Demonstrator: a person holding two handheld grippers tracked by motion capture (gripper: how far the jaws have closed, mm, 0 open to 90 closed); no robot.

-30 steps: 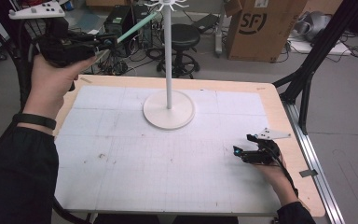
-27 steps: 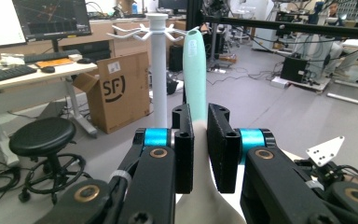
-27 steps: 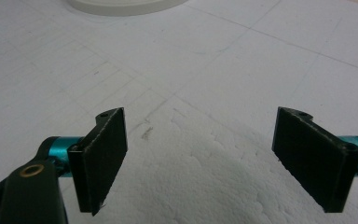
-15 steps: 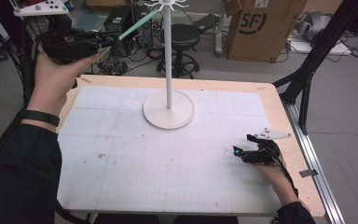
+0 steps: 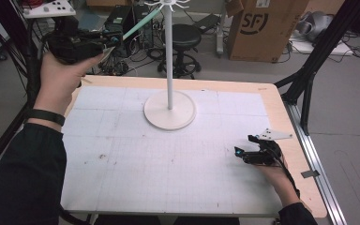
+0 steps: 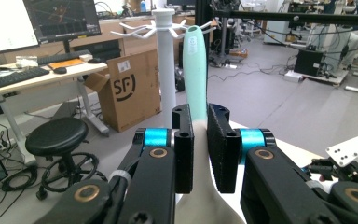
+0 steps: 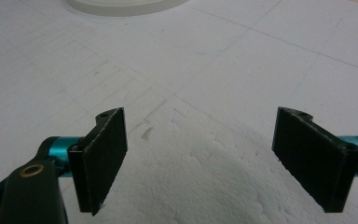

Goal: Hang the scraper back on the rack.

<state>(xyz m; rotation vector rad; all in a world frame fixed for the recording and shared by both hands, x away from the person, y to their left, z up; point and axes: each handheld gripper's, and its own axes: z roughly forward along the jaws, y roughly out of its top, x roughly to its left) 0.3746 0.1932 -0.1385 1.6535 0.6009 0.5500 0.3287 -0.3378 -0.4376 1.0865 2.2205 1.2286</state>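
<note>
My left gripper (image 5: 108, 40) is raised above the table's far left corner, shut on a utensil with a mint-green handle (image 5: 139, 22). The handle points toward the hooks (image 5: 168, 4) at the top of a white stand (image 5: 169, 61). In the left gripper view the jaws of the left gripper (image 6: 200, 140) clamp the utensil (image 6: 196, 65) where green meets a white lower part; its tip has a hole and sits just right of the stand's hooks (image 6: 165, 28). My right gripper (image 5: 242, 153) rests low on the table's right side, and in its own view the right gripper (image 7: 214, 158) is open, nothing between its jaws.
The stand's round base (image 5: 169, 111) sits on the white gridded mat (image 5: 136, 159) toward the back centre. Behind the table are a cardboard box (image 5: 258, 26), a black stool (image 5: 185, 35) and cables on the floor. A black frame leg (image 5: 309, 70) stands at the right.
The left hand has edged slightly right toward the stand's top, the utensil still clamped. The right hand has not moved.
</note>
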